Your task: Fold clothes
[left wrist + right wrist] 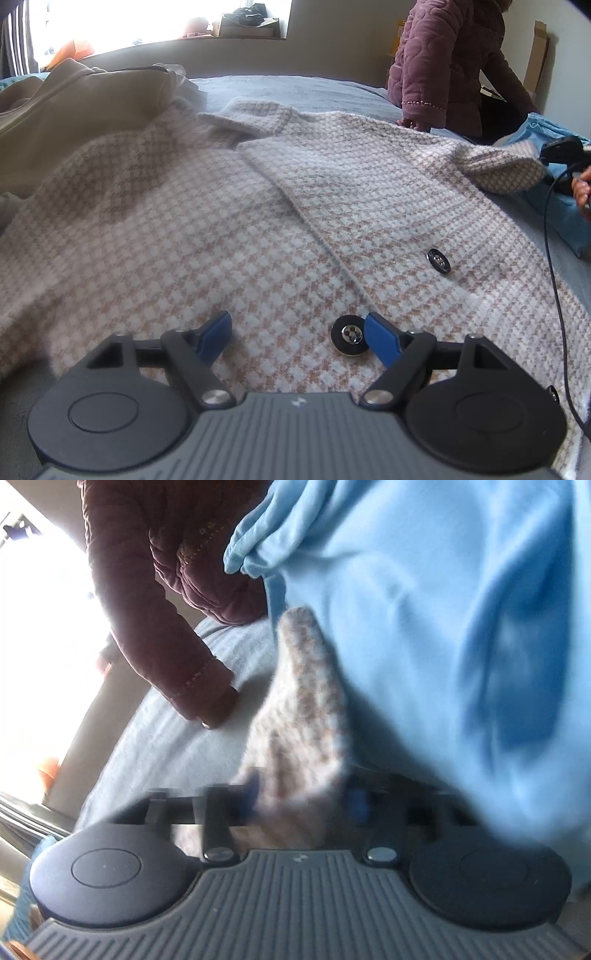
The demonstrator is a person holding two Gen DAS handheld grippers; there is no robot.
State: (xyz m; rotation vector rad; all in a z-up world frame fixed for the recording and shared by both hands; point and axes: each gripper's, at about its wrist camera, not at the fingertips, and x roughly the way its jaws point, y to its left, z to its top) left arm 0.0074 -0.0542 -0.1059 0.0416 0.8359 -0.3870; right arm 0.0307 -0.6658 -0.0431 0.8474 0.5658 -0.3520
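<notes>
Spreading across the grey-blue bed sheet (295, 88) is one pink-and-white houndstooth knit coat (184, 229), long axis running away from the left gripper (297, 332), which hovers wide apart above it. Its sleeve end (299, 716) is clamped in the nearer right gripper (301, 799). Three black buttons (351, 335) are counted.

We can read no words, labels or numbers anywhere; a small pale mark on each gripper body is illegible.
</notes>
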